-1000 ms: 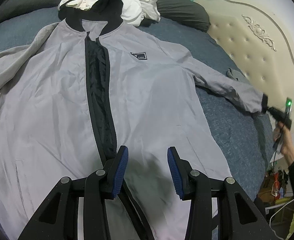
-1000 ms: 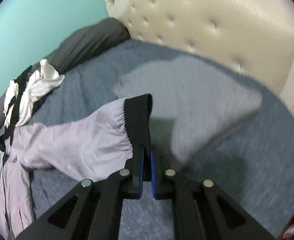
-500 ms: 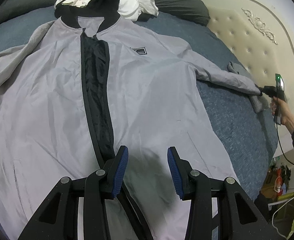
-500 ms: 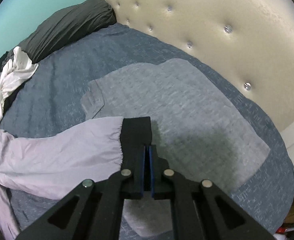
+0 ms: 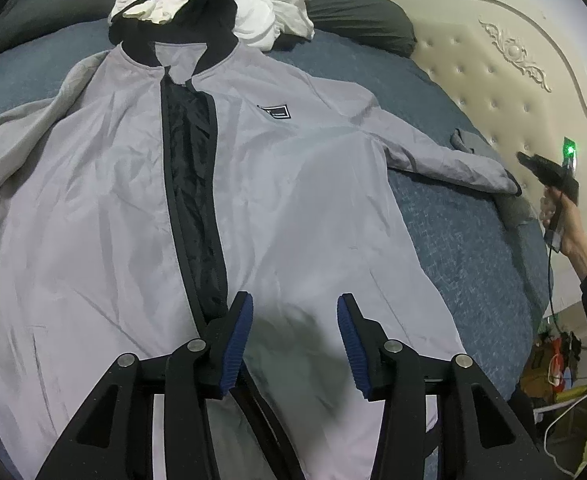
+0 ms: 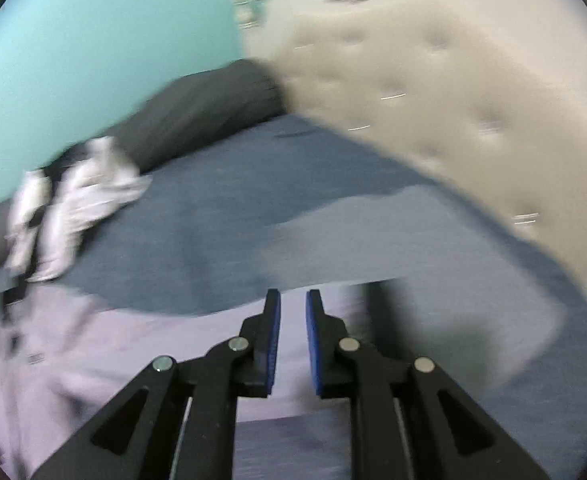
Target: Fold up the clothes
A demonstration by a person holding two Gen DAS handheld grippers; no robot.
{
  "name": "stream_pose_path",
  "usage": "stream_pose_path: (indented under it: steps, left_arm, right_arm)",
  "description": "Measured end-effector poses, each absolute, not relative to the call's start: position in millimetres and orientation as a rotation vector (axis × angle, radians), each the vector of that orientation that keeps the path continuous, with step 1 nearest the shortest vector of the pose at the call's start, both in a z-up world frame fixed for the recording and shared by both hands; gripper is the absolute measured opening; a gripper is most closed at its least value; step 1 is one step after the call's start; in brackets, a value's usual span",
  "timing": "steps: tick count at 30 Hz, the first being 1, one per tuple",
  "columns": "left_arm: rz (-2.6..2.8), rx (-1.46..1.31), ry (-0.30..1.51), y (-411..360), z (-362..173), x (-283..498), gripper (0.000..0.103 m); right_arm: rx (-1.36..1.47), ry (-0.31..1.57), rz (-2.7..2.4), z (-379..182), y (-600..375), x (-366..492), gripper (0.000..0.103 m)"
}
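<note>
the left gripper (image 5: 291,344) hangs over the hem of the grey jacket (image 5: 293,200) at the near edge of the bed (image 5: 453,248), its fingers (image 5: 235,344) apart and opening a little more, with nothing pinched between them. the jacket lies face up and spread flat along the bed, collar toward the far edge. what has changed is on the right: a second ago the right gripper (image 6: 293,332) was clamped on the black cuff (image 5: 515,186) of the right sleeve; now its fingers are opening with nothing between them, and the cuff lies released on the bed near the edge by the headboard (image 5: 493,80), the gripper clear of it (that view is blurred). so i judge the sleeve is laid out straight and the folding itself can start. counted: one jacket, one grey cloth (image 5: 513,208) under the cuff, two grippers, one heap of white and black clothes (image 5: 253,8) at the far edge.
</note>
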State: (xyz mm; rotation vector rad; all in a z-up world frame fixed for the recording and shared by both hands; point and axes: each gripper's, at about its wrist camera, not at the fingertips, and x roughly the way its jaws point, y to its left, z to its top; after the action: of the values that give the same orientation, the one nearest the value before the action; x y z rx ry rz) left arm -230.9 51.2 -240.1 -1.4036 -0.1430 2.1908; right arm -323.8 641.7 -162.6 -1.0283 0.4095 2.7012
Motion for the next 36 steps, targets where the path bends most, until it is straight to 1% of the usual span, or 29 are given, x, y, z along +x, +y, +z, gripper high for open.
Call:
stream_pose_path:
  steps: [2, 7, 11, 15, 16, 19, 22, 26, 33, 34, 36]
  left_arm:
    - [2.192, -1.401, -0.145, 51, -239, -231, 0.049]
    - [2.191, -1.389, -0.147, 48, -235, -231, 0.049]
    - [2.189, -1.391, -0.159, 45, -236, -232, 0.049]
    - [2.180, -1.386, -0.161, 44, -236, -230, 0.049]
    - [2.178, -1.387, -0.162, 43, -236, -230, 0.049]
    - [2.176, -1.390, -0.159, 40, -237, -231, 0.049]
    - [2.176, -1.396, -0.157, 40, -238, -231, 0.049]
    - [2.177, -1.397, -0.160, 42, -238, -230, 0.049]
    - [2.177, -1.395, -0.156, 37, -236, -229, 0.049]
    - [2.179, -1.396, -0.158, 35, -237, -229, 0.049]
    - [2.184, -1.397, -0.163, 30, -237, -230, 0.049]
  right_arm:
    - [-1.100, 0.448, 2.769, -173, 611, -334, 0.012]
    - [-1.298, 0.458, 2.832, -208, 544, -351, 0.012]
    - [-1.422, 0.396, 2.794, -242, 510, -363, 0.012]
    - [-1.540, 0.325, 2.660, -281, 505, -370, 0.012]
    - [-1.535, 0.325, 2.645, -284, 508, -368, 0.012]
    - [-1.439, 0.420, 2.667, -276, 518, -359, 0.012]
    - [-1.372, 0.414, 2.785, -256, 503, -354, 0.012]
    - [-1.426, 0.396, 2.897, -249, 465, -365, 0.012]
    - [-1.647, 0.284, 2.799, -295, 425, -391, 0.012]
    - [-1.638, 0.301, 2.798, -296, 425, -391, 0.012]
    - [-1.576, 0.401, 2.829, -287, 428, -389, 0.012]
